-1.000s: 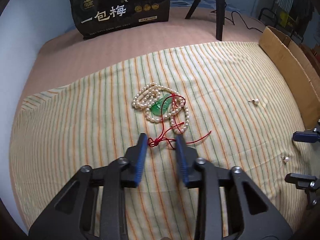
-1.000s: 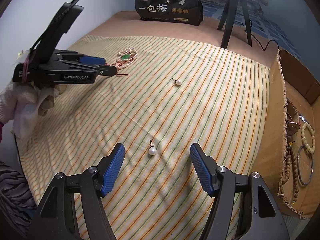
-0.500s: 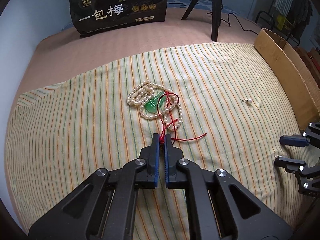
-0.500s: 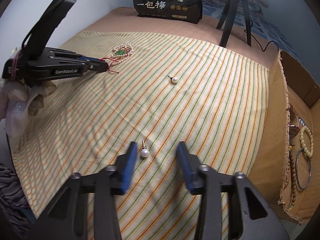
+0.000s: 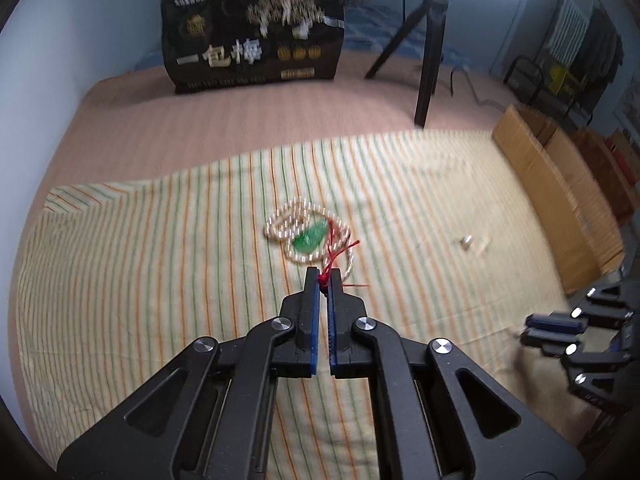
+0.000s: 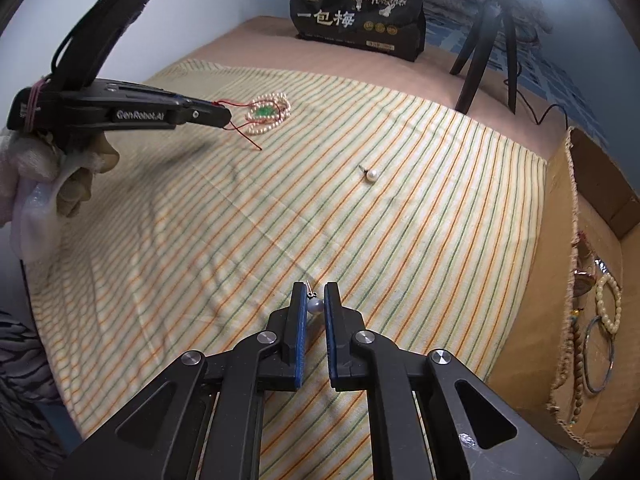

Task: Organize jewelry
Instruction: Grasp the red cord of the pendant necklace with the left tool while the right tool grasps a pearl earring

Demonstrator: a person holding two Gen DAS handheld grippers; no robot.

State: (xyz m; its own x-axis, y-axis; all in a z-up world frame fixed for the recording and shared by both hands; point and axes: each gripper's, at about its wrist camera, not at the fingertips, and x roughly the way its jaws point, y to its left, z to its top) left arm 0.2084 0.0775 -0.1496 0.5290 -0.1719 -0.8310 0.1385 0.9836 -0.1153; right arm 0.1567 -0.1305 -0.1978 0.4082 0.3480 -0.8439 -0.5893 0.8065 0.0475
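My left gripper (image 5: 324, 276) is shut on the red cord (image 5: 333, 257) of a green pendant (image 5: 308, 240), and the cord rises taut from the cloth. The pendant lies tangled in a pearl necklace (image 5: 286, 220) on the striped cloth (image 5: 160, 280). In the right wrist view, my right gripper (image 6: 316, 290) has its jaws closing tight on a pearl earring (image 6: 315, 306), whose post sticks out past the tips. A second pearl earring (image 6: 372, 175) lies loose mid-cloth. The left gripper (image 6: 228, 116) shows at upper left, held by a gloved hand (image 6: 48, 176).
A cardboard box (image 6: 580, 208) along the right edge holds bead bracelets (image 6: 608, 308) and a metal bangle (image 6: 598, 356). At the back stand a black printed bag (image 6: 356, 20) and a tripod (image 6: 484, 40) with a cable. A pale wall borders the left side.
Both grippers went from open to shut: the left on the red cord, then lifting it up, the right on the near pearl earring. The left view is now blurred by the upward motion.
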